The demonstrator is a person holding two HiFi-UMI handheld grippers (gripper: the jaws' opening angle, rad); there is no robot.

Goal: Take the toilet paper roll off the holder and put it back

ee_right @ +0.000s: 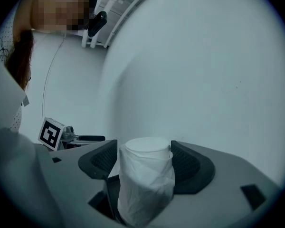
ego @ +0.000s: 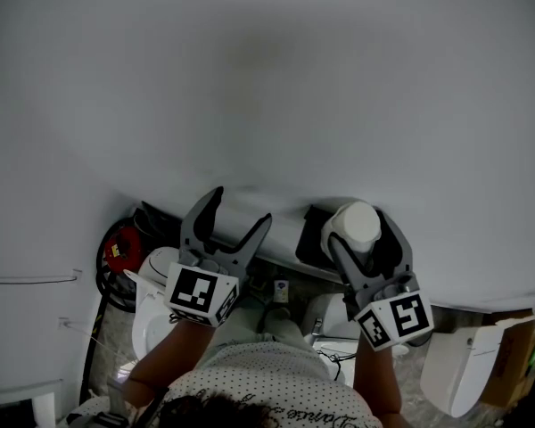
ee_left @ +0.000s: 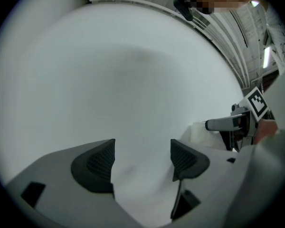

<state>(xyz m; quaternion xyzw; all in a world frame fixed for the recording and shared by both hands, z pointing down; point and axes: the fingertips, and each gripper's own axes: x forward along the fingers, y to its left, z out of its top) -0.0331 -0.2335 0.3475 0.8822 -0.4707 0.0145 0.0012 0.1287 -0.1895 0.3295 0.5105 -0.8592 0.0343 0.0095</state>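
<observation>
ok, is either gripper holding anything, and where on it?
Right gripper grips the toilet paper roll, pads on its opposite curved sides. Left gripper is open and empty.

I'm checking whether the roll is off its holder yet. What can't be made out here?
Holder: head view, mostly behind the toilet paper roll and right gripper; whether the roll sits on it is unclear.
Roll's lower end: right gripper view, hidden by that gripper's body.
Floor items: head view, too dark.

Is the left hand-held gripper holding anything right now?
No, the left hand-held gripper has its jaws apart, only bare wall between them.
</observation>
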